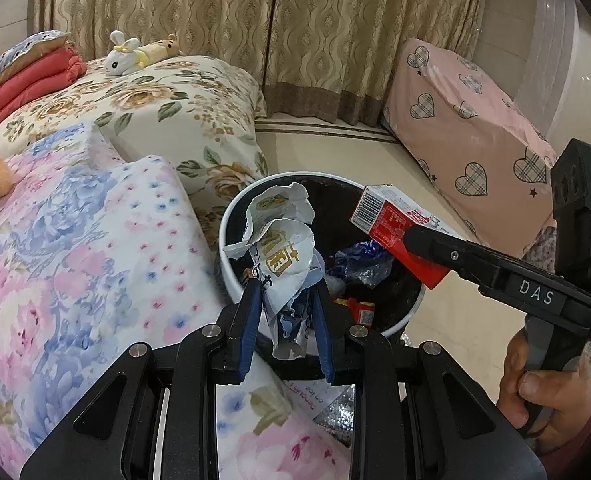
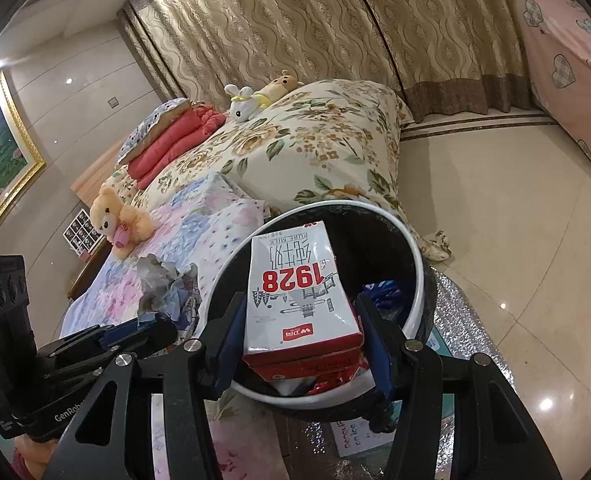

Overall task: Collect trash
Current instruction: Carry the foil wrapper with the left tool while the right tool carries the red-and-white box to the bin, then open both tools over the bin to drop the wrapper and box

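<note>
A white-rimmed trash bin [image 1: 231, 276] with a black liner stands on the floor beside the bed; it also shows in the right wrist view [image 2: 413, 256]. My left gripper [image 1: 285, 280] is shut on a crumpled white wrapper [image 1: 283, 252] held over the bin's near rim. My right gripper [image 2: 301, 312] is shut on a red and white milk carton [image 2: 295, 296] above the bin; the carton shows in the left wrist view [image 1: 391, 228] too. Blue plastic [image 1: 359, 264] and red scraps [image 1: 361, 310] lie inside the bin.
A bed with floral quilts [image 1: 75, 260] lies left of the bin, with plush toys [image 1: 125, 56] on it. A pink heart-patterned cover [image 1: 467, 120] stands at the right. Curtains [image 1: 255, 20] hang behind. Shiny tiled floor [image 2: 515, 220] lies right of the bin.
</note>
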The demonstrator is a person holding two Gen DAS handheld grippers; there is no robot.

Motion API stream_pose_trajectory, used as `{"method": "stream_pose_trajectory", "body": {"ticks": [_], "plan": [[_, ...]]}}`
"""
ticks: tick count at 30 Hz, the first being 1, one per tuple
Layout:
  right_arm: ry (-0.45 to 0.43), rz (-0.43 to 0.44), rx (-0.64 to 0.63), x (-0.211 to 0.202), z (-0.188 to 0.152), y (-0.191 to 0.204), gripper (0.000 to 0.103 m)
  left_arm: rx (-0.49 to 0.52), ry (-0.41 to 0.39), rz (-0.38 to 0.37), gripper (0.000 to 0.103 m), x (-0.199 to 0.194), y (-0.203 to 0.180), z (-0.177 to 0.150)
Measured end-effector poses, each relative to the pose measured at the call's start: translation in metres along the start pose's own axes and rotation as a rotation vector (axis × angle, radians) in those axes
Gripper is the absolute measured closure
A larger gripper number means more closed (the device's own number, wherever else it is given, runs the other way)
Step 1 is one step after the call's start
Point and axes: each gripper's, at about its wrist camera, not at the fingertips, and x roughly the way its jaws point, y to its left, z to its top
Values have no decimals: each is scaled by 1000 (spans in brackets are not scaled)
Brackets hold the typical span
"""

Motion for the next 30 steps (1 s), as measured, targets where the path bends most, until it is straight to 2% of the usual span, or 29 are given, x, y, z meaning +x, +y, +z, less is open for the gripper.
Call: {"method": "stream_pose_trajectory", "body": {"ticks": [18,30], "plan": [[21,-4,14,7,13,-14,48,22,21,-3,79,20,-15,14],[42,-7,26,14,16,-19,48,-4,51,-20,79,31,-9,16]]}}
